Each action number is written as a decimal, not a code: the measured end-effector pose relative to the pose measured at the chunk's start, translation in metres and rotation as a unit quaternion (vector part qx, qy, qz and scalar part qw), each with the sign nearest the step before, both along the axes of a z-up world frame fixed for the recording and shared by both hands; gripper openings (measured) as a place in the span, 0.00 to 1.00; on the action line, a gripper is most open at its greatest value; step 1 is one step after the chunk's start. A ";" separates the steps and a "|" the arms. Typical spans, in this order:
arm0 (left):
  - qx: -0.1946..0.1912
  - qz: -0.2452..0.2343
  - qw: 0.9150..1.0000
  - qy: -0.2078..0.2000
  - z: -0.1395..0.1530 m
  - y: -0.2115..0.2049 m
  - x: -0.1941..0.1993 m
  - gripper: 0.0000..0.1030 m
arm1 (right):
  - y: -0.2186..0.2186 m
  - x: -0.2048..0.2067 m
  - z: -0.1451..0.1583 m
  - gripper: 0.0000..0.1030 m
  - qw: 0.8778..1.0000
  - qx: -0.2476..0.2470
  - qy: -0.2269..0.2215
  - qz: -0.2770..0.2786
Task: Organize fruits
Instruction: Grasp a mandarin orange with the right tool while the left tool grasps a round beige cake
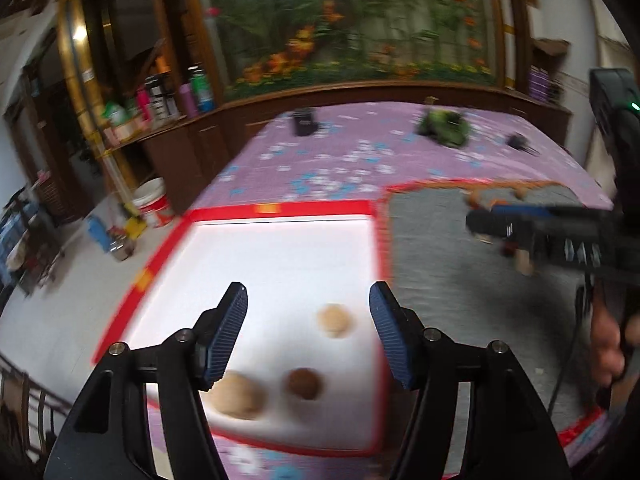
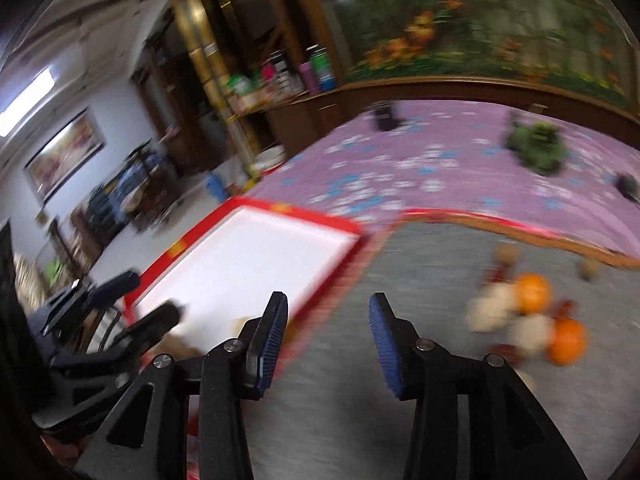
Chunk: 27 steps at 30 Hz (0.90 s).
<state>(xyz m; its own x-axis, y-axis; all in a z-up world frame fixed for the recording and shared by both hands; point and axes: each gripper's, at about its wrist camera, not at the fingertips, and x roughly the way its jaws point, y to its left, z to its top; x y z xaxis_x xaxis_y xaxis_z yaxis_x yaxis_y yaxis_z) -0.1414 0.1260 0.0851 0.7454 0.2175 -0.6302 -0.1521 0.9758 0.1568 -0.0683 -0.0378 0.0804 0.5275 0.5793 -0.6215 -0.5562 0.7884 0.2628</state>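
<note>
A white tray with a red rim [image 1: 280,210] lies on the purple cloth. Three round brown fruits rest in it: a pale one [image 1: 335,320], a dark one [image 1: 304,383] and a larger tan one [image 1: 238,396]. My left gripper [image 1: 308,336] hovers open above them with nothing between its pads. To the tray's right lies a grey mat [image 2: 360,360]. On the mat sits a blurred heap of fruit with two oranges [image 2: 532,293] [image 2: 566,341] and pale round fruits [image 2: 490,308]. My right gripper [image 2: 328,344] is open over the mat, empty, left of the heap. The tray [image 2: 256,256] shows there too.
A green object [image 1: 444,126] and a dark box [image 1: 305,121] lie at the far end of the purple-covered table [image 1: 340,160]. A wooden cabinet with bottles [image 1: 192,92] stands behind. A bucket [image 1: 152,204] is on the floor to the left. The other gripper [image 1: 532,232] crosses at right.
</note>
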 end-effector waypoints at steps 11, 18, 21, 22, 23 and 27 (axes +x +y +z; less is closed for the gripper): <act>-0.036 -0.104 0.992 0.058 -0.015 -0.089 0.023 0.61 | -0.123 0.046 -0.033 0.47 0.992 -0.021 0.049 -0.116; -0.055 -0.133 0.986 0.086 -0.017 -0.112 0.038 0.61 | -0.108 0.067 -0.050 0.46 0.994 -0.026 0.073 -0.082; -0.062 -0.141 0.983 0.101 -0.021 -0.122 0.046 0.61 | -0.103 0.068 -0.051 0.43 0.996 -0.012 0.070 -0.061; -0.063 -0.141 0.982 0.105 -0.023 -0.124 0.049 0.61 | -0.103 0.068 -0.052 0.42 0.996 -0.009 0.071 -0.054; -0.065 -0.141 0.982 0.110 -0.025 -0.127 0.051 0.61 | -0.104 0.067 -0.053 0.42 0.996 0.001 0.079 -0.044; -0.073 -0.147 0.978 0.125 -0.031 -0.140 0.059 0.61 | -0.118 0.078 -0.059 0.34 0.988 0.056 0.139 -0.030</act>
<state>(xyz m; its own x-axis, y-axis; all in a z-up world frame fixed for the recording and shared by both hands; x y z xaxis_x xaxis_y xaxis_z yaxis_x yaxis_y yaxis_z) -0.0819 -0.0140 0.0539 0.5802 -0.0890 -0.8096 0.1641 0.9864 0.0092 0.0096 -0.1553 0.0219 0.3812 0.6261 -0.6802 -0.4041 0.7746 0.4865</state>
